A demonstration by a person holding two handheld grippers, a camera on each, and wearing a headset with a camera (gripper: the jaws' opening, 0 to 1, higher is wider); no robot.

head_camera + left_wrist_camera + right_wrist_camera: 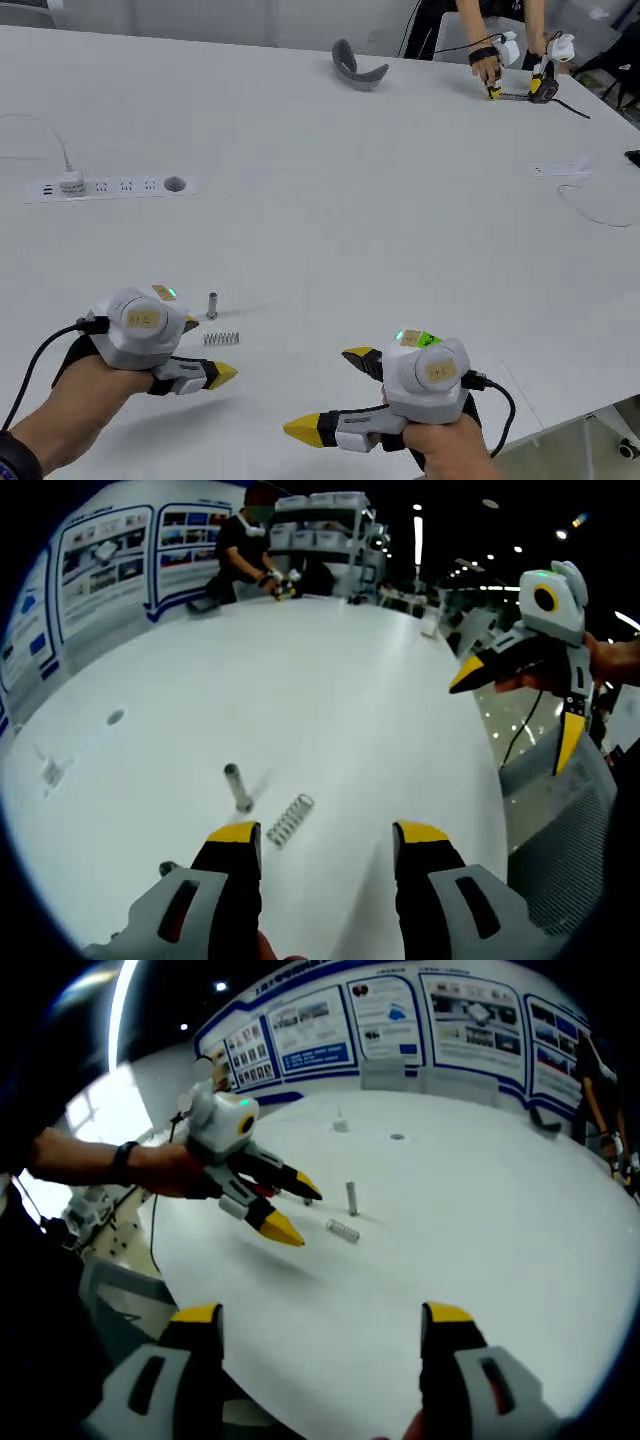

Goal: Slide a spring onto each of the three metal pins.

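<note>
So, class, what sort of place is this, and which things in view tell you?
Probably a lab or training workshop: a large white workbench with a power strip, information posters along the wall, stocked shelves behind, and another person working at the far end.

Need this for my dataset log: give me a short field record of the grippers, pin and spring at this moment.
left gripper: jaws open, empty, over the table near the pin
right gripper: jaws open, empty, farther from the pin
pin: one seen, upright on the table, bare
spring: lying flat beside the pin, not on it
task state: no spring on the pin yet
</note>
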